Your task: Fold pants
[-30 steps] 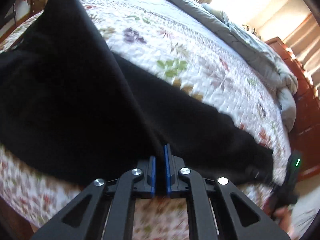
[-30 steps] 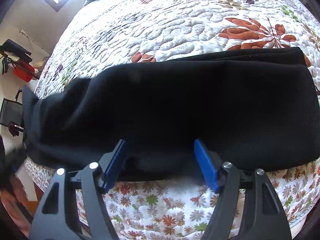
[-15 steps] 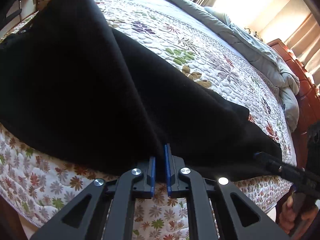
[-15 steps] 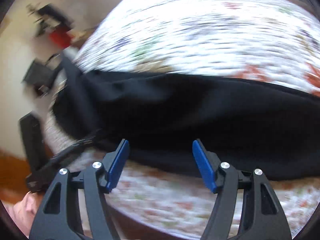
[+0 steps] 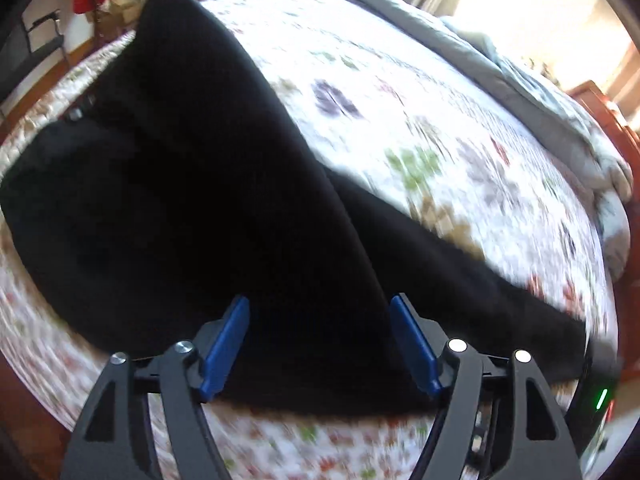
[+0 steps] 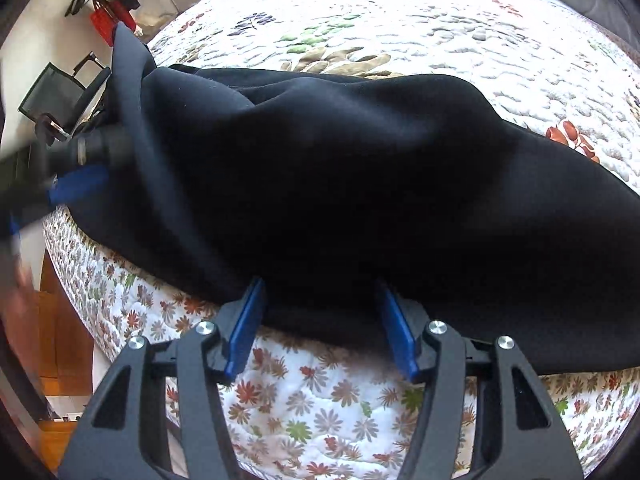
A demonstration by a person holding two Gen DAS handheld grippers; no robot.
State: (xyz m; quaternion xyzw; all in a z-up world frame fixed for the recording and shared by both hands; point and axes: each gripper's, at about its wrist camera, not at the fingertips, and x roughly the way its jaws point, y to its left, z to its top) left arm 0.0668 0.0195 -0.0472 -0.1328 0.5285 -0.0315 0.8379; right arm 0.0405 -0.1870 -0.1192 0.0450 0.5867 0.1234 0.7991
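Observation:
The black pants (image 5: 224, 208) lie folded lengthwise along the near edge of the floral quilted bed (image 5: 420, 92). They also fill the right wrist view (image 6: 360, 184). My left gripper (image 5: 320, 344) is open, its blue pads spread over the pants' near edge, holding nothing. My right gripper (image 6: 320, 328) is open too, its pads at the pants' near edge. The left gripper shows at the far left of the right wrist view (image 6: 76, 180), by the pants' end. Part of the right gripper shows at the lower right of the left wrist view (image 5: 596, 392).
A grey blanket (image 5: 532, 80) is bunched at the far side of the bed. A wooden bed frame (image 5: 616, 128) stands at the right. A black chair (image 6: 56, 92) and red hanging items (image 6: 104, 20) stand beyond the bed's left end. Wooden floor (image 6: 52, 320) lies below.
My left gripper has opened and let go of the pants fold it was pinching. The right gripper stayed open and shifted along the pants' edge; the fabric now lies on the bed.

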